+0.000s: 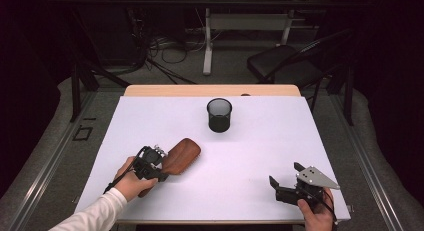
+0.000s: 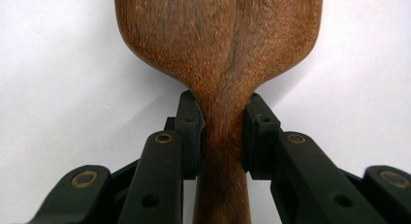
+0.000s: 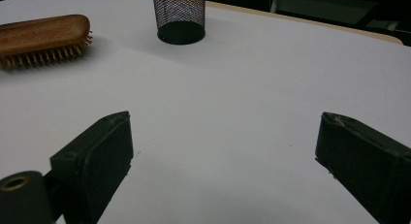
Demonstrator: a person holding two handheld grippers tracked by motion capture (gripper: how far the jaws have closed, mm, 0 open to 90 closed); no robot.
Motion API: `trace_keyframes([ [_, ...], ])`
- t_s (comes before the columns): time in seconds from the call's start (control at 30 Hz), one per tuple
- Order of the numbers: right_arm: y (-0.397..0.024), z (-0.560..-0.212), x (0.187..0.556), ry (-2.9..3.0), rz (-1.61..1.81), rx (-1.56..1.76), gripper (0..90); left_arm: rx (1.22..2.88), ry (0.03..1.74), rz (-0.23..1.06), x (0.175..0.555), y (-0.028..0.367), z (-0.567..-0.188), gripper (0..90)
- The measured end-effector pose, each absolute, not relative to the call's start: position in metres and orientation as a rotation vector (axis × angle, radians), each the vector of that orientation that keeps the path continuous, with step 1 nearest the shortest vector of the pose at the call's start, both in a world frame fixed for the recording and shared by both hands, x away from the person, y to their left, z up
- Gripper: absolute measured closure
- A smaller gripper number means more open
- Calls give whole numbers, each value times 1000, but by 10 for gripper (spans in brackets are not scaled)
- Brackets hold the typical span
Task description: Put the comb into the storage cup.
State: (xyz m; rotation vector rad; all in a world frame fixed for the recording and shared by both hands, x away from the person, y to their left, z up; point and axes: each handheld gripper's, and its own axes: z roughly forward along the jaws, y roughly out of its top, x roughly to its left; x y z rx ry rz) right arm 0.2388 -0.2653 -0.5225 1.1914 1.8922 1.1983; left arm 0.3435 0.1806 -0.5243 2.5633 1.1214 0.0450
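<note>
The left gripper (image 1: pixel 159 167) sits at about 8 o'clock on the white table (image 1: pixel 260 141). Its jaws pinch the thin neck of the wooden hairbrush (image 1: pixel 181 155), one pad on each side. The brush's wide head points toward 1 o'clock, with its bristles facing down. A black mesh cup (image 1: pixel 219 115) stands upright at 12 o'clock, well apart from the brush. The right gripper (image 1: pixel 286 181) rests at about 4 o'clock, and its jaws are spread wide with just bare table between them.
</note>
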Motion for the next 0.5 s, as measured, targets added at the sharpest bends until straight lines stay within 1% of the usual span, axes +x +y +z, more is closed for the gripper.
trace_keyframes([
  [0.2,-266,-522,239,1893,1198,1194,62,2543,1111,63,344,181,-521,726],
  [0.5,-265,-523,239,1891,1200,1193,62,2467,1117,50,345,187,-517,727],
])
